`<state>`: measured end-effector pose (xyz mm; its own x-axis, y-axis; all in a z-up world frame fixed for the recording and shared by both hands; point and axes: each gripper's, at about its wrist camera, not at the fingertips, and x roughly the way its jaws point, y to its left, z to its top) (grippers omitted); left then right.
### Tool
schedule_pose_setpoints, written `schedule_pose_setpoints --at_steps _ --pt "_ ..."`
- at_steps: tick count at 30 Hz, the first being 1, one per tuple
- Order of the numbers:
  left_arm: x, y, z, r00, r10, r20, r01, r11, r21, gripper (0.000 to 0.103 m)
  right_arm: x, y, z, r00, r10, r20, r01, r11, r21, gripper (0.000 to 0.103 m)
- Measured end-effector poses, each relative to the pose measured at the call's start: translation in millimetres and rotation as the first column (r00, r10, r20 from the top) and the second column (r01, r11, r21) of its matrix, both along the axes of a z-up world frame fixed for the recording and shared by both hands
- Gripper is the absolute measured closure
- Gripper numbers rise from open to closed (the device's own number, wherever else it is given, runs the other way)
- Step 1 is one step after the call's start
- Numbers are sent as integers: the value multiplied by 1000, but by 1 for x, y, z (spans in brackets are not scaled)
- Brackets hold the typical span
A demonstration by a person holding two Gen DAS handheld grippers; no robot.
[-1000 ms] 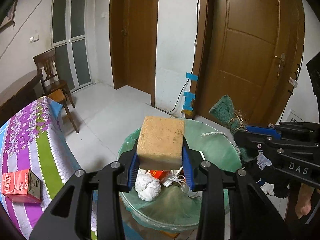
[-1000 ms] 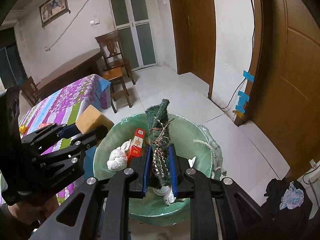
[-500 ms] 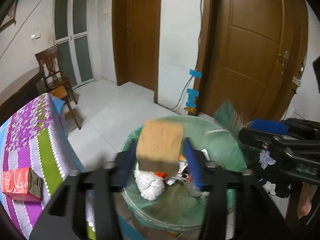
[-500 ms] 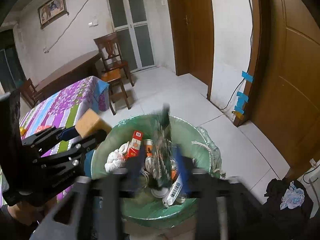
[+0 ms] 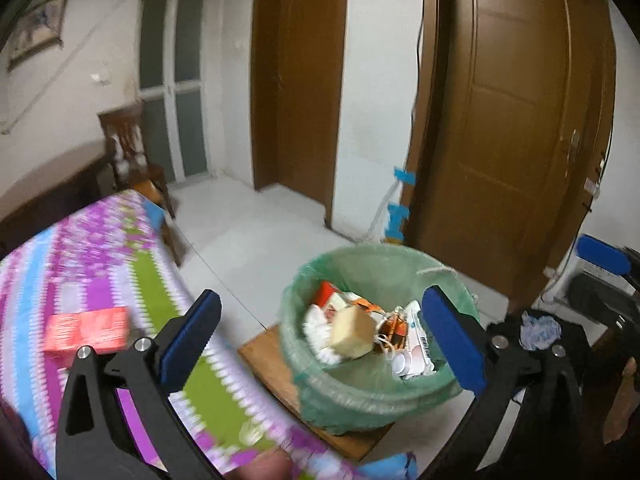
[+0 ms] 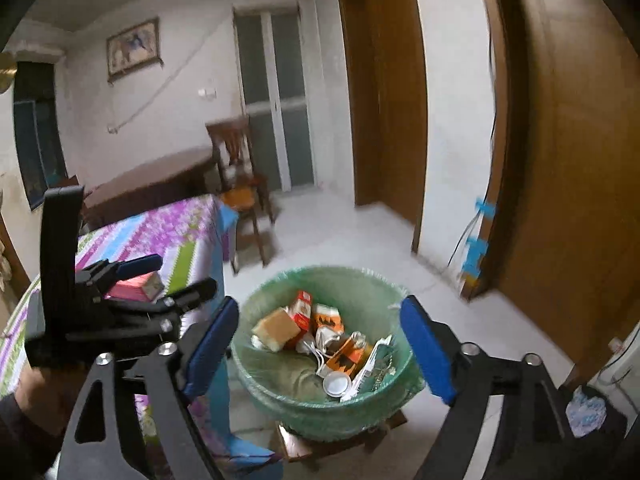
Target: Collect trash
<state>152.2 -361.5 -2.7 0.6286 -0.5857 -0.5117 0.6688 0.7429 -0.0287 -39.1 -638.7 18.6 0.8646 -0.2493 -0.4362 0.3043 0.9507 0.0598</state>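
Observation:
A bin with a green liner [image 5: 360, 252] [image 6: 320, 274] stands low ahead of both grippers. The yellow sponge [image 5: 354, 338] [image 6: 276, 328] lies loose inside it on cartons, a white wad and other trash. A dull green lump [image 6: 292, 372] beside it looks like the scouring pad. My left gripper [image 5: 320, 340] [image 6: 172, 278] hangs above and short of the bin, its jaws opening wide with nothing between them. My right gripper [image 6: 320, 348] is likewise opening and holds nothing; one of its blue pads [image 5: 604, 258] shows at the right edge.
A table with a flowered purple and green cloth [image 5: 100, 260] [image 6: 168, 228] lies left of the bin, with a red box [image 5: 86, 330] [image 6: 134, 286] on it. The bin sits on a low wooden stand [image 5: 272, 360]. Behind are a chair [image 6: 240, 176], brown doors and dark clothing [image 5: 536, 328] on the floor.
Both grippers opened. The sponge dropped from the left one and the green pad from the right one into the bin. Both grippers drew back and up from the bin.

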Motion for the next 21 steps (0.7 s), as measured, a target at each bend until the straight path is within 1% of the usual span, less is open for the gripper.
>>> schedule_pose_setpoints --at_steps 3,8,11,12,14,17,21 --pt "-31 35 13 996 39 83 -38 999 -16 6 -39 36 0 999 -1 54 4 999 -50 10" --pt "-73 75 20 993 28 118 -20 998 -62 6 -87 76 -5 993 -3 121 10 998 -56 6" --pt "-91 88 23 991 32 129 -21 996 -83 5 -105 91 -11 992 -13 123 19 999 -48 5" --pt "-97 91 25 990 28 136 -17 996 -83 5 -110 98 -15 994 -11 112 16 999 -42 5" --pt "-106 96 24 989 25 143 -14 997 -76 5 -120 105 -18 995 -12 103 17 999 -45 5" --pt "-123 101 21 986 18 164 -6 998 -69 5 -133 112 -19 993 -25 114 30 999 -41 5" --pt "-140 106 14 985 -7 173 16 999 -52 5 -143 111 -19 992 -36 123 42 998 -49 5"
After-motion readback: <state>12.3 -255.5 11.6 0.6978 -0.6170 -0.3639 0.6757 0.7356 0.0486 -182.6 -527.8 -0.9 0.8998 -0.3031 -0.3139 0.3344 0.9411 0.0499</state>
